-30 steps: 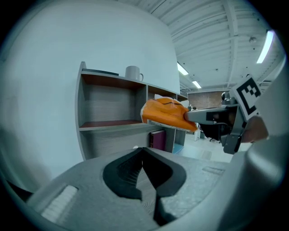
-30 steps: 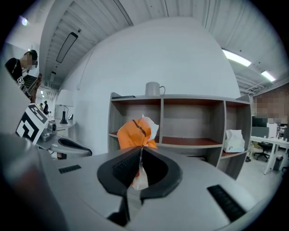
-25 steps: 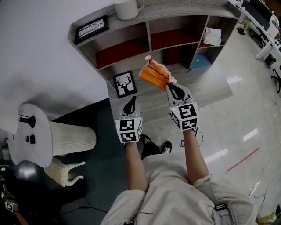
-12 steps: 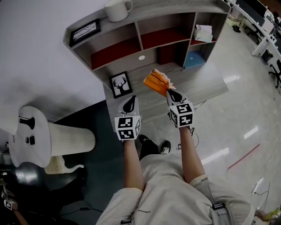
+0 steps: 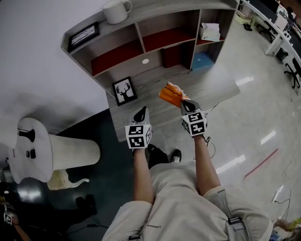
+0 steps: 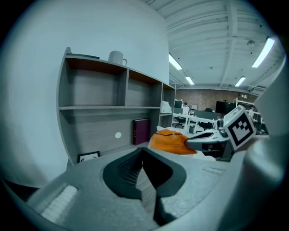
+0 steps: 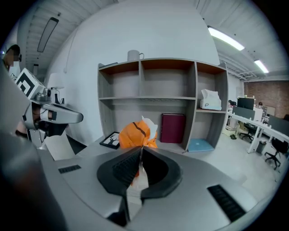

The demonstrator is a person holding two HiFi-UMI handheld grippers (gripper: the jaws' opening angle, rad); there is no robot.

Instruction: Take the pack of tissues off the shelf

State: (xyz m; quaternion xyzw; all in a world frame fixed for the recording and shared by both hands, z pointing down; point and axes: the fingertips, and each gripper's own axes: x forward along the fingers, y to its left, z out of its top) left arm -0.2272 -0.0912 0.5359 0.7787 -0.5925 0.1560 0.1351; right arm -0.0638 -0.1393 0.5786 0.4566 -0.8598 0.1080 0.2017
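The pack of tissues (image 5: 171, 93) is orange, with white tissue showing at one end. My right gripper (image 5: 182, 100) is shut on its near edge and holds it over the grey desk (image 5: 214, 87), in front of the shelf unit (image 5: 141, 43). In the right gripper view the pack (image 7: 134, 133) stands up just beyond the closed jaws of that gripper (image 7: 140, 152). My left gripper (image 5: 140, 114) hovers to the left over the desk's front edge, shut and holding nothing (image 6: 142, 150). From the left gripper view the pack (image 6: 169, 140) shows to the right.
A white mug (image 5: 114, 10) and a framed picture (image 5: 83, 34) sit on top of the shelf. A maroon book (image 7: 172, 128), a blue item (image 5: 203, 60) and a white tissue box (image 7: 210, 100) fill the compartments. A deer picture (image 5: 123, 89) leans on the desk. A white round stool (image 5: 28, 148) stands at left.
My right gripper has carried the orange pack down and away from the shelf, toward the desk's front. The left gripper has sunk a little as well.
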